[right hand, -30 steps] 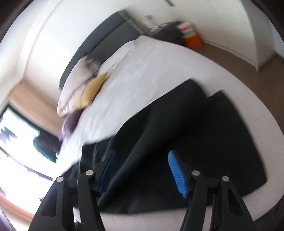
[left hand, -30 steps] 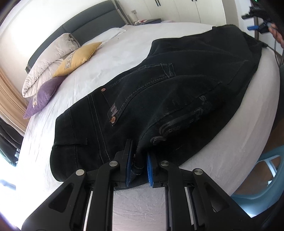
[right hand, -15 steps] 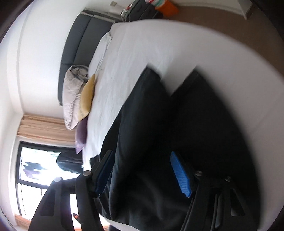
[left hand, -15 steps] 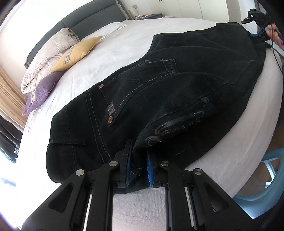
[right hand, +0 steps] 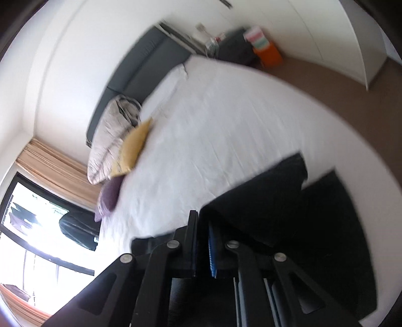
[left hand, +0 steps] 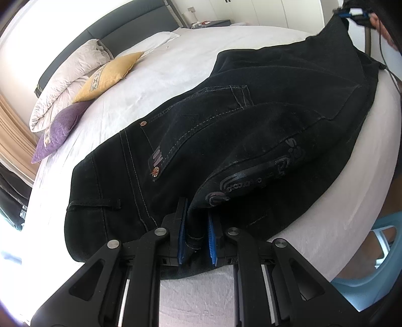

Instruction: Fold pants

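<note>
Black jeans (left hand: 226,130) lie across the white bed (left hand: 176,63), waistband and back pocket toward me in the left wrist view. My left gripper (left hand: 197,234) is shut on a raised fold of the waistband at the near edge. At the far right, the leg ends are lifted off the bed, pinched in my right gripper (left hand: 351,12). In the blurred right wrist view, the right gripper (right hand: 202,239) has its jaws closing, nearly together, with dark fabric of the jeans (right hand: 289,213) between the blue pads.
A grey headboard (left hand: 125,27) with a white duvet roll (left hand: 67,75), a yellow pillow (left hand: 108,75) and a purple pillow (left hand: 57,130) is at the bed's far left. A blue plastic chair (left hand: 384,251) stands beside the bed. An orange box (right hand: 268,54) sits by the nightstand.
The right gripper's jaws went from wide apart over the legs to nearly together on the fabric, and the leg ends rose. The left gripper kept its hold on the waistband.
</note>
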{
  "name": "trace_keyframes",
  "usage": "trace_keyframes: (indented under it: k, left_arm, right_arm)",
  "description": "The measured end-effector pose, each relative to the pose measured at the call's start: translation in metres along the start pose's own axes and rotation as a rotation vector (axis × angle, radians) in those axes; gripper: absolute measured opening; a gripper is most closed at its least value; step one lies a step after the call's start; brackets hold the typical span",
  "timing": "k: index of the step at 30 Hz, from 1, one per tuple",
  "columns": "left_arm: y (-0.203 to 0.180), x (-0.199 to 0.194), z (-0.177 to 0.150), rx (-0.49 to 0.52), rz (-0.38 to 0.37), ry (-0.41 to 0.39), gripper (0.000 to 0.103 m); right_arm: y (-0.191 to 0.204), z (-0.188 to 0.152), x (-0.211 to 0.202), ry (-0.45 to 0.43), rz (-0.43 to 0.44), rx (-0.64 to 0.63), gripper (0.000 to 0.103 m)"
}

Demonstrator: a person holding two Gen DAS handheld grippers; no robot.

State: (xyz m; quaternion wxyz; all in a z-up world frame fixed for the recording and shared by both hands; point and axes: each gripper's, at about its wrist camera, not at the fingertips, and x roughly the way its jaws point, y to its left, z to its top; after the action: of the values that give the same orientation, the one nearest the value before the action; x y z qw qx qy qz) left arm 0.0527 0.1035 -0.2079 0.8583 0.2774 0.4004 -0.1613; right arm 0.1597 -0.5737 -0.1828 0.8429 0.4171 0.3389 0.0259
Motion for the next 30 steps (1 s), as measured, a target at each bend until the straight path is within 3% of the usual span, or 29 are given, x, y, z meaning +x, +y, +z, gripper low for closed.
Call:
trace_keyframes:
  k: [6,7,8,10,11,15,18,24,25,28,30]
  left_arm:
    - [0.004,0.002,0.0,-0.012,-0.012,0.007,0.013]
    - [0.005,0.002,0.0,-0.015,-0.012,0.009,0.013]
    - [0.005,0.001,0.0,-0.018,-0.011,0.011,0.013]
    - [0.005,0.0,-0.001,-0.018,-0.011,0.012,0.013]
    - [0.005,-0.001,-0.001,-0.019,-0.011,0.013,0.013]
    - [0.006,-0.001,0.002,-0.022,-0.012,0.022,0.013]
    - [0.006,0.001,0.005,-0.018,-0.014,0.032,0.013]
    - [0.003,0.006,0.013,0.003,-0.007,0.059,0.013]
    - [0.003,0.007,0.014,0.005,-0.006,0.061,0.013]
    - [0.001,0.009,0.016,0.008,-0.004,0.066,0.013]
    - [0.0,0.01,0.017,0.009,-0.003,0.068,0.013]
  right_arm:
    - [0.005,0.012,-0.028,-0.017,-0.064,0.001,0.01]
    - [0.002,0.01,-0.028,0.002,-0.072,0.002,0.023]
    - [-0.005,0.009,-0.025,0.029,-0.078,0.018,0.049]
    - [-0.021,0.005,-0.025,0.038,-0.064,0.033,0.076]
    - [-0.03,0.003,-0.024,0.036,-0.034,0.029,0.077]
    - [-0.067,-0.01,-0.01,0.076,0.039,0.008,0.077]
    - [-0.083,-0.019,0.008,0.114,0.017,-0.059,0.077]
    - [-0.092,-0.024,0.037,0.114,0.026,-0.14,0.063]
    - [-0.089,-0.024,0.041,0.114,0.015,-0.171,0.058]
    - [-0.085,-0.021,0.054,0.135,-0.014,-0.222,0.027]
    - [-0.085,-0.019,0.059,0.142,-0.039,-0.229,0.014]
